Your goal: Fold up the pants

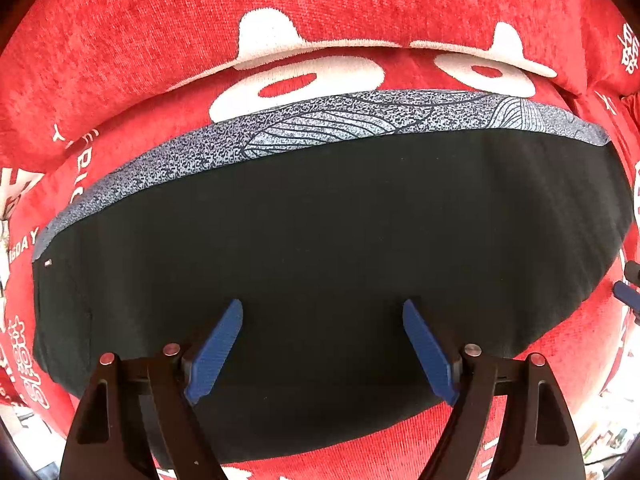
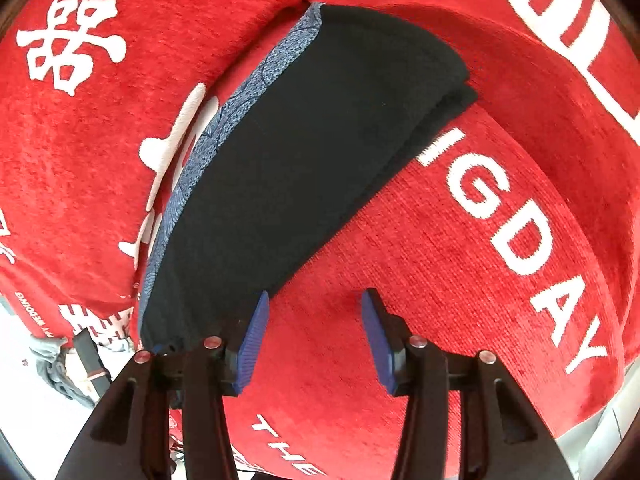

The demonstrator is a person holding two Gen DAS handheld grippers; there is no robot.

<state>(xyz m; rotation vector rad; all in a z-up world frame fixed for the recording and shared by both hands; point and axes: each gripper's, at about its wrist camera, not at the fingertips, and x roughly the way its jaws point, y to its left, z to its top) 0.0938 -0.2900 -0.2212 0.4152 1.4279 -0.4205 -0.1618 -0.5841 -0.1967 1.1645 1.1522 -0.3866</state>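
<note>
The black pants point(image 1: 328, 240) lie folded flat on a red cushion, with a grey-blue patterned band point(image 1: 320, 124) along their far edge. My left gripper point(image 1: 322, 308) is open and empty, its blue fingers just above the pants' near part. In the right wrist view the pants point(image 2: 296, 152) run from lower left to upper right, folded layers showing at the far end. My right gripper point(image 2: 314, 300) is open and empty over the red cushion, beside the pants' near edge; its left finger point(image 2: 254, 340) is at that edge. The right gripper's tip shows in the left wrist view point(image 1: 628, 294).
The red chenille sofa cover point(image 2: 460, 280) has white letters and symbols. A back cushion point(image 1: 160, 20) rises behind the pants. The sofa's edge and the floor with clutter point(image 2: 60, 364) lie at the lower left of the right wrist view.
</note>
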